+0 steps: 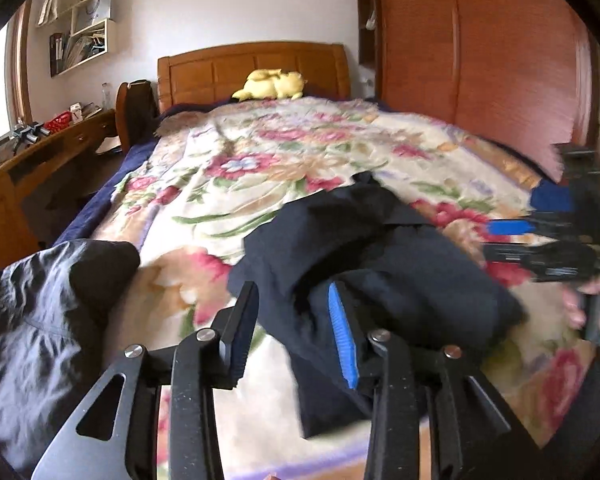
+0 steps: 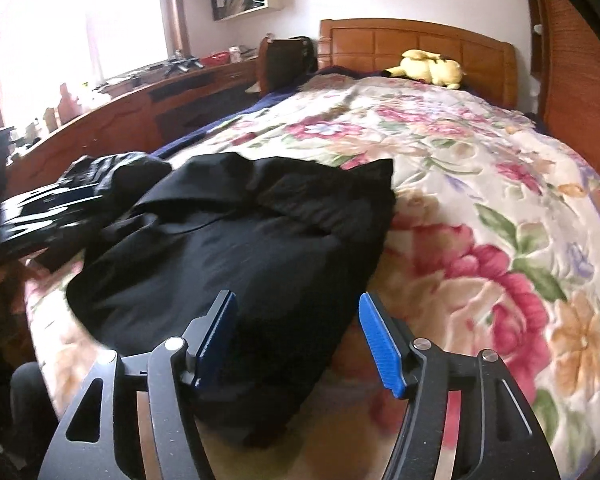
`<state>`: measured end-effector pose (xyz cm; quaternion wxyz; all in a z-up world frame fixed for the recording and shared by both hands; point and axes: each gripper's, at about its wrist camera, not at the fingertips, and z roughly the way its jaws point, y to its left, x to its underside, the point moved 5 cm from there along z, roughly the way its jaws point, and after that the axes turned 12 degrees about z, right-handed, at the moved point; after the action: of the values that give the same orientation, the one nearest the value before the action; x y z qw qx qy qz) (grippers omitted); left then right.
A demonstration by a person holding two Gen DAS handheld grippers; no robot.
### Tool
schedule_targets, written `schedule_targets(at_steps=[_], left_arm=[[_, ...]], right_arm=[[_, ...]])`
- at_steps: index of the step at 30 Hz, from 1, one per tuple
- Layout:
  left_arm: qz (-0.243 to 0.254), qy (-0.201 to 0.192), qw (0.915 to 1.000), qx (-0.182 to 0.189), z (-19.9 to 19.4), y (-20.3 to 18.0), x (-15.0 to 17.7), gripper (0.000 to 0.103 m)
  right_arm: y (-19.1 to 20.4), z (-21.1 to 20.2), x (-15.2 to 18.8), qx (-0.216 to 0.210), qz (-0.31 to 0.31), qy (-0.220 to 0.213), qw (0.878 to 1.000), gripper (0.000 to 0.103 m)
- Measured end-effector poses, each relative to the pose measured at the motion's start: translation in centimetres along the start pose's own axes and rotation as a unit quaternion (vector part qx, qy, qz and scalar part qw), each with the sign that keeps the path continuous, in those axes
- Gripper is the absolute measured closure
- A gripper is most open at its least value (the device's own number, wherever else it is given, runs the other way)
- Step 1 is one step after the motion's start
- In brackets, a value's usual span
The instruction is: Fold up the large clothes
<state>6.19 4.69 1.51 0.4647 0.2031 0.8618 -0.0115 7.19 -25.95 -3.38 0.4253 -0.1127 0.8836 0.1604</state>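
A dark navy garment (image 1: 364, 256) lies folded in a loose bundle on the floral bedspread (image 1: 260, 160); it also shows in the right wrist view (image 2: 240, 248). My left gripper (image 1: 296, 332) is open, its fingers over the near edge of the garment, holding nothing. My right gripper (image 2: 300, 340) is open and empty just above the garment's near end. The right gripper also shows in the left wrist view (image 1: 548, 240), blurred, at the garment's right side. The left gripper shows in the right wrist view (image 2: 40, 216) at the left.
A second dark, shiny garment (image 1: 44, 312) lies at the bed's left edge. A yellow plush toy (image 1: 272, 84) rests by the wooden headboard (image 1: 252, 64). A wooden desk (image 1: 40, 160) stands left of the bed, a wardrobe (image 1: 480, 60) on the right.
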Motion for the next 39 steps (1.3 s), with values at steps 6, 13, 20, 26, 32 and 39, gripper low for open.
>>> schedule_targets(at_steps=[6, 13, 20, 26, 32, 39], left_arm=[[0.004, 0.046, 0.9989, 0.008, 2.4, -2.4, 2.0, 0.064], [-0.023, 0.11, 0.9936, 0.014, 6.9, -2.1, 5.6, 0.06], [-0.02, 0.133, 0.9907, 0.02, 8.6, -1.9, 6.5, 0.048], [-0.034, 0.145, 0.9877, 0.046, 9.8, -1.6, 6.7, 0.047], [-0.054, 0.147, 0.9842, 0.083, 10.7, -1.4, 6.5, 0.048], [-0.018, 0.132, 0.9867, 0.093, 10.1, -2.7, 5.7, 0.077]], right_arm=[[0.5, 1.9, -0.5, 0.01, -0.005, 0.003, 1.0, 0.037], [-0.1, 2.5, -1.1, 0.013, -0.015, 0.005, 1.0, 0.036], [-1.7, 6.2, -2.9, 0.027, -0.012, 0.017, 0.999, 0.029], [-3.2, 10.7, -4.5, 0.019, 0.018, 0.041, 0.999, 0.022], [-4.4, 14.9, -4.8, -0.038, 0.069, 0.085, 0.993, 0.019], [-4.2, 15.8, -4.7, -0.115, 0.085, 0.106, 0.984, 0.046]])
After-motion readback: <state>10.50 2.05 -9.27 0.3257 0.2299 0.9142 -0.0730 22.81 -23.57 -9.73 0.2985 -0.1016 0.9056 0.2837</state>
